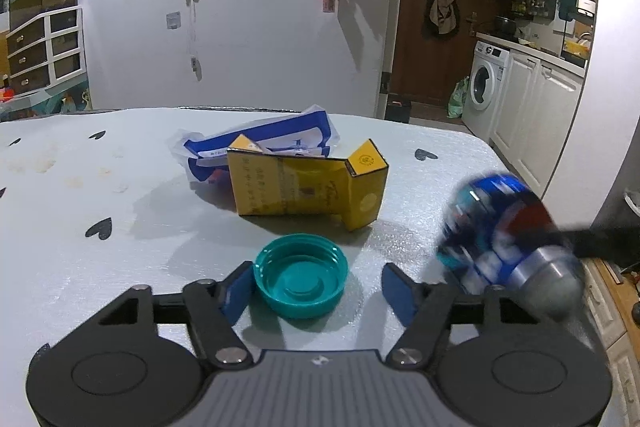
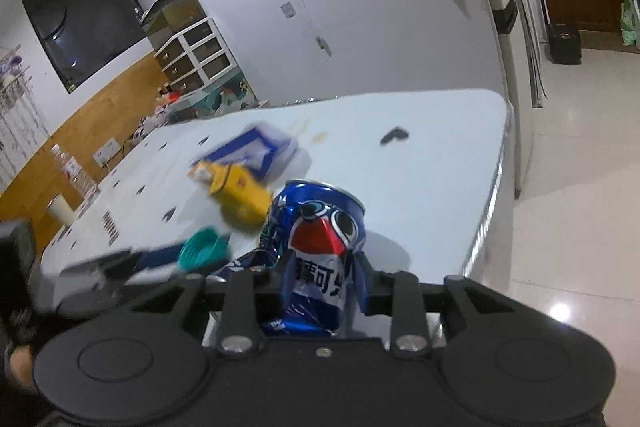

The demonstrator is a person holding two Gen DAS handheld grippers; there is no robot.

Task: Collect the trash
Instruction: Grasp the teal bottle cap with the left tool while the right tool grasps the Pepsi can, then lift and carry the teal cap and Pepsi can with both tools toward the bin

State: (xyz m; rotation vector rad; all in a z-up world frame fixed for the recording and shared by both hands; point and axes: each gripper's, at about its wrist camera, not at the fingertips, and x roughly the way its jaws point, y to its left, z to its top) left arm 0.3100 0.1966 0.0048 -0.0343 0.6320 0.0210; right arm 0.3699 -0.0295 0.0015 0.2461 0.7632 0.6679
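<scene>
My left gripper (image 1: 316, 291) is open, its blue pads on either side of a teal bottle cap (image 1: 301, 274) that lies open side up on the table; the left pad is near or touching the cap, the right pad apart. My right gripper (image 2: 322, 281) is shut on a crushed blue Pepsi can (image 2: 320, 247), held above the table's right part; the can shows blurred in the left wrist view (image 1: 508, 243). A yellow carton (image 1: 308, 183) lies beyond the cap, with a crumpled blue and white wrapper (image 1: 264, 143) behind it. The cap (image 2: 202, 247), carton (image 2: 238, 193) and wrapper (image 2: 256, 147) show blurred in the right wrist view.
The table (image 1: 120, 259) has a pale cover with black hearts. Its right edge (image 2: 496, 187) drops to a tiled floor. A white wall stands behind it, a drawer unit (image 1: 44, 51) at the left, a washing machine (image 1: 486, 87) and kitchen cabinets at the right.
</scene>
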